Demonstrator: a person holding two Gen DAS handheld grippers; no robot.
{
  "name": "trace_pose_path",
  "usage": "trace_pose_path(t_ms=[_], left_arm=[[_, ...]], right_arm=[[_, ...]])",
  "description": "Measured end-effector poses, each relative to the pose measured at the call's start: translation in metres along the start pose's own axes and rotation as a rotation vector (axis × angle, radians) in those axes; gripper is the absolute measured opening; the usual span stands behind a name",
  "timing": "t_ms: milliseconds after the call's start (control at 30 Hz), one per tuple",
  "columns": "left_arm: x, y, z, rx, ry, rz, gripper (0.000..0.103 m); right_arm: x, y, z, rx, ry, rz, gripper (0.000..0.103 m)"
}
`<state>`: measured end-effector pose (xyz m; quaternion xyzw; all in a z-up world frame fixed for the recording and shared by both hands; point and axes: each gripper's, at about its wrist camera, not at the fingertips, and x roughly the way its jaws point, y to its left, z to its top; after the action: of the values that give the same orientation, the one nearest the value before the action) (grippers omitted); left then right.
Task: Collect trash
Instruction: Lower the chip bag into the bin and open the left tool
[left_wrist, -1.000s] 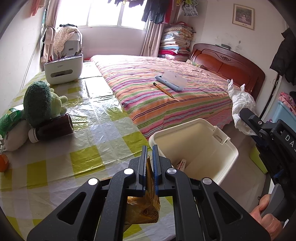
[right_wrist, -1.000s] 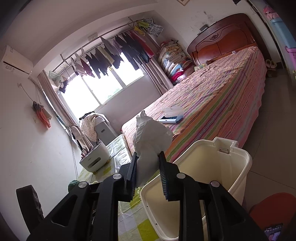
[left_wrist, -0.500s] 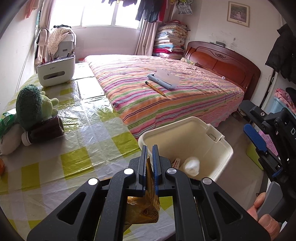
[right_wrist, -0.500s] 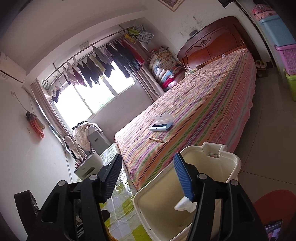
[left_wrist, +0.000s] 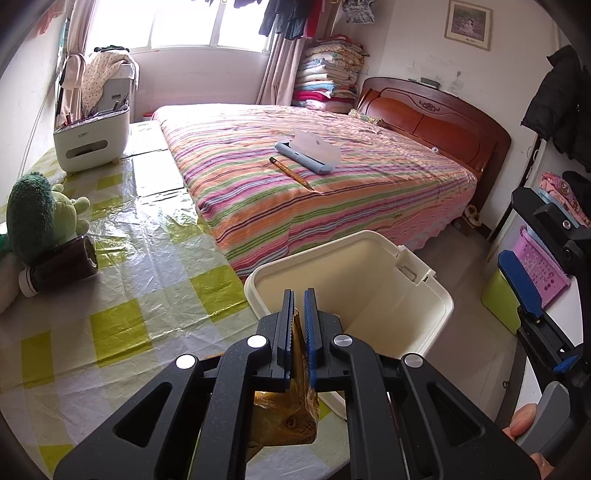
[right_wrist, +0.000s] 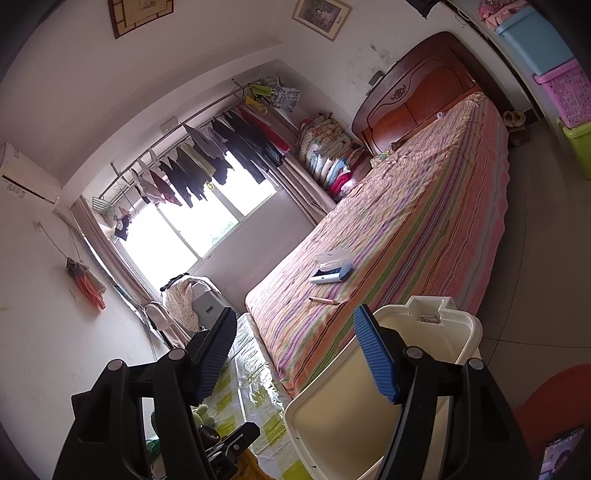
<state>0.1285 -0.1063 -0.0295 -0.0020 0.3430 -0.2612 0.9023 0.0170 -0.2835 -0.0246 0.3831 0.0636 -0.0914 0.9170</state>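
Left of our left gripper (left_wrist: 298, 325) fingers, a brown bottle (left_wrist: 61, 263) lies on its side on the checked tablecloth (left_wrist: 122, 295), touching a green plush toy (left_wrist: 35, 214).

Between the left fingers we clamp a yellow wrapper (left_wrist: 286, 413). It is crinkled, glossy, printed with dark markings, and hangs below the closed pads.

Just ahead and right of these fingertips stands the cream trash bin (left_wrist: 439, 295), lid open, beside the table edge. Its bottom is hidden behind the fingers.

Our right gripper (right_wrist: 295, 354) is spread wide with nothing between its blue ribbed pads (right_wrist: 375, 356). The trash bin sits directly below and beyond its right finger. Beyond both fingers, a pencil (right_wrist: 324, 300) and a case (right_wrist: 330, 271) lie on the striped bed (right_wrist: 406, 236).
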Motion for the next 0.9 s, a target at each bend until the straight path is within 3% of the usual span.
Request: trace_pose_path(t_ms=[400,800,833,867,900], left_arm=[[0.026,-0.028,0.015,0.012,0.034,-0.054,0.006],[0.039,-0.044,0.016,0.051,0.062,-0.056,0.012],[0.039,-0.045,0.016,0.054,0.06,-0.052,0.024],[0.039,-0.045,0.016,0.057,0.055,-0.047,0.051],[0.036,-0.045,0.015,0.061,0.042,-0.036,0.067]], right_arm=[[-0.009,-0.005,0.003,0.014,-0.042,0.025,0.069],[-0.009,-0.005,0.002,0.015,-0.039,0.036,0.069],[-0.01,-0.006,0.002,0.015,-0.039,0.037,0.069],[-0.01,-0.005,0.002,0.015,-0.038,0.037,0.069],[-0.009,-0.005,0.002,0.014,-0.036,0.037,0.069]])
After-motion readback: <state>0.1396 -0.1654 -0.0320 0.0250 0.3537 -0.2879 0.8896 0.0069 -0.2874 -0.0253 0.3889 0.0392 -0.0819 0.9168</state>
